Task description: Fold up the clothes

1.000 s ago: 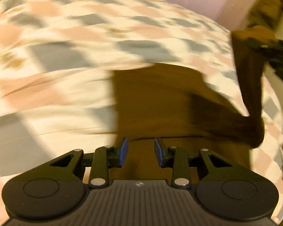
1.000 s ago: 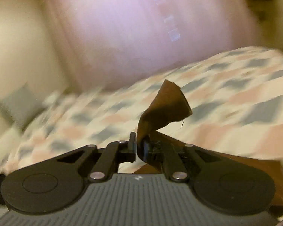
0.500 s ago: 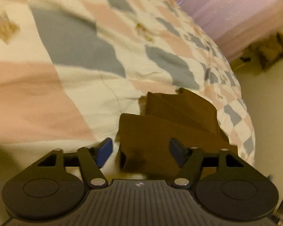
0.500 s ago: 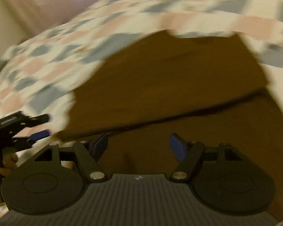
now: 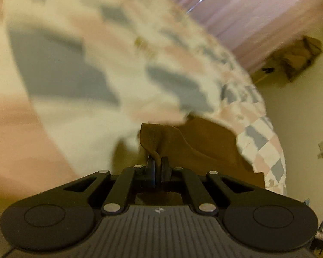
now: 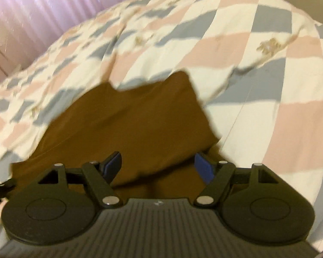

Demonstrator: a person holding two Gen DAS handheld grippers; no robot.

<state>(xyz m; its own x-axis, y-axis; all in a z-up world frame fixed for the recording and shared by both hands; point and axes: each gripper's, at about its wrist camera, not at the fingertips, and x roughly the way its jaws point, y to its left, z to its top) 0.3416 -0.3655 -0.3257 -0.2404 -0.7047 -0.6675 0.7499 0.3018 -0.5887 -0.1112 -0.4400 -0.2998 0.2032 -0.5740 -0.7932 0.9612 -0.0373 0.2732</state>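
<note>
A brown garment [image 6: 129,118] lies folded on a checked bedspread [image 6: 247,43], its upper layer laid over the lower one. My right gripper [image 6: 157,163] hovers low over the garment's near edge. Its jaws are opening, and the blue pads [image 6: 202,167] stand wide apart without pressing on the cloth beneath them. In the left wrist view, my left gripper [image 5: 158,161] is shut on a raised edge of the brown garment [image 5: 204,142], and the cloth bunches up just ahead of the fingers. The bedspread [image 5: 75,86] is blurred by motion.
Pink curtains [image 6: 32,10] hang behind the bed, and the curtains [image 5: 258,21] also show in the left wrist view. A pale wall [image 5: 301,129] runs past the bed's right edge, with a brownish bundle [image 5: 295,60] high against it. Open bedspread surrounds the garment.
My right gripper let go of the brown corner it held up, dropped over the flattened garment and opened wide. My left gripper opened, moved to the garment's edge and closed on it.
</note>
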